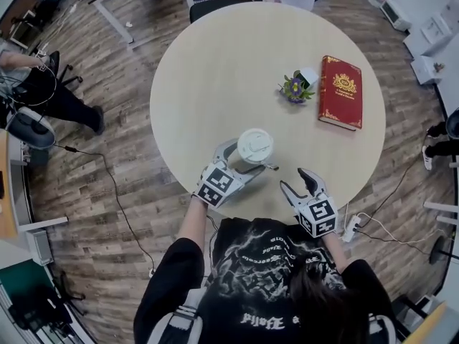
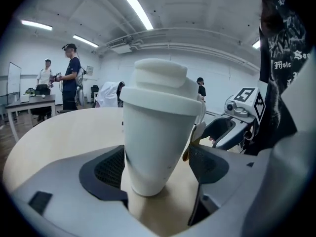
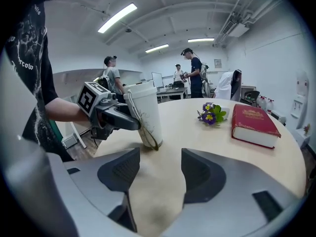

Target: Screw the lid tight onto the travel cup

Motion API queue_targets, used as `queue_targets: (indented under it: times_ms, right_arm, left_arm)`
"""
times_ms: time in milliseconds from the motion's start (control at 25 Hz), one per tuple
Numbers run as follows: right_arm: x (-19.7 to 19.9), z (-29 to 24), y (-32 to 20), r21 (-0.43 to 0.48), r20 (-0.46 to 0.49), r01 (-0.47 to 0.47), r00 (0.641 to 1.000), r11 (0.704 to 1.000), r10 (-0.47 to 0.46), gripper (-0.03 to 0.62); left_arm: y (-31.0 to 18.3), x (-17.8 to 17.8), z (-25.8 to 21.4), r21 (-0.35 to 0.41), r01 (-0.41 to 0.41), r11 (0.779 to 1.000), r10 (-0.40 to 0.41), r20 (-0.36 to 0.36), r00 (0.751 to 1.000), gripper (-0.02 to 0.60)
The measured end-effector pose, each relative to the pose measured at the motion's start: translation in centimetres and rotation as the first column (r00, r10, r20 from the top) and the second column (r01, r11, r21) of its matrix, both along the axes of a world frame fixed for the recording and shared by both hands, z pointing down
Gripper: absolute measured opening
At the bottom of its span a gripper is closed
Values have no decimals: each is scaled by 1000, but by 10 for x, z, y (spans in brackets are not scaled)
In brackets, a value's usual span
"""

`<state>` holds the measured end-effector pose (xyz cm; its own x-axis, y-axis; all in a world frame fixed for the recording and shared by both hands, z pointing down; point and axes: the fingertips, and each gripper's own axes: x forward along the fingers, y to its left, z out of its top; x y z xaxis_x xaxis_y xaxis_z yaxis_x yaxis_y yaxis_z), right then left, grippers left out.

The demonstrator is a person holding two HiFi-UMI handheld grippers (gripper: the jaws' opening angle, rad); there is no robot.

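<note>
**Tool state.** My left tool (image 1: 255,155) is closed around the white cup (image 2: 158,132). Both of its dark pads lie against the cup wall, one on each side. My right tool (image 3: 158,169) stands partly open, with only bare surface between its jaws. It holds nothing and sits apart from the cup, toward my right.

**Task item.** The cup stands on the round, pale surface (image 1: 215,70) near the edge closest to me. The white lid (image 2: 160,83) sits on top of it. I cannot tell how far the lid is screwed down.

**Markings.**
- The cup carries a thin brown line drawing (image 3: 148,132) low on its wall. I can read no brand name on it.
- The red book (image 1: 341,92) has a gold emblem and a gold border on its cover. Any lettering on it is too small to read.
- My black shirt (image 1: 272,278) bears white print, but only fragments show and they cannot be read reliably.
- Each tool carries a marker cube (image 1: 219,183) with black-and-white square patterns.

**Surroundings.**
- The book lies flat on the right part of the surface.
- A small bunch of purple and yellow flowers (image 1: 294,88) sits just beside the book, on its left.
- Both lie well beyond the cup, and nothing stands between my right tool and the cup.
- A white power strip (image 1: 351,228) lies on the wooden floor to my right.
- Several people (image 3: 112,75) stand in the background of the room.
</note>
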<state>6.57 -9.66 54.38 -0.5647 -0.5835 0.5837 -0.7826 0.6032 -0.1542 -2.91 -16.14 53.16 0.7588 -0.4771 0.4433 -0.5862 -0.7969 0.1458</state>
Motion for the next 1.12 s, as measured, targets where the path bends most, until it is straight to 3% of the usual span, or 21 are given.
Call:
queue_targets:
  times_ms: [240, 440, 600, 680, 760, 840, 960, 1120]
  right_arm:
    - [-5, -7, -6, 11, 36, 18, 999, 1000, -18, 281]
    - [-11, -34, -17, 73, 43, 113, 992, 991, -116, 290]
    - [-19, -67, -35, 160, 16, 218, 975, 963, -224, 307]
    - [-25, -84, -42, 209, -3, 290, 955, 934, -296, 318]
    - [-32, -97, -50, 252, -56, 397, 916, 882, -397, 330]
    - [-38, -104, -56, 236, -139, 511, 859, 826, -492, 334]
    - [-55, -113, -64, 196, -257, 677, 733, 709, -629, 347]
    - [-73, -124, -67, 135, -356, 842, 533, 522, -768, 376]
  left_arm:
    - [-11, 7, 4, 7, -12, 1000, 12, 0, 1000, 408]
    - [-15, 8, 10, 22, 6, 1000, -6, 13, 1000, 407]
    - [-15, 8, 11, 21, 4, 1000, -5, 11, 1000, 407]
    - [-14, 8, 10, 20, 3, 1000, -3, 13, 1000, 407]
    - [-15, 10, 11, 20, 2, 1000, -2, 11, 1000, 407]
    - [-15, 11, 11, 19, -2, 1000, 2, 11, 1000, 407]
    - [-15, 7, 12, 11, -1, 1000, 1, 20, 1000, 407]
    - [-13, 11, 11, -1, -33, 999, 33, 26, 999, 407]
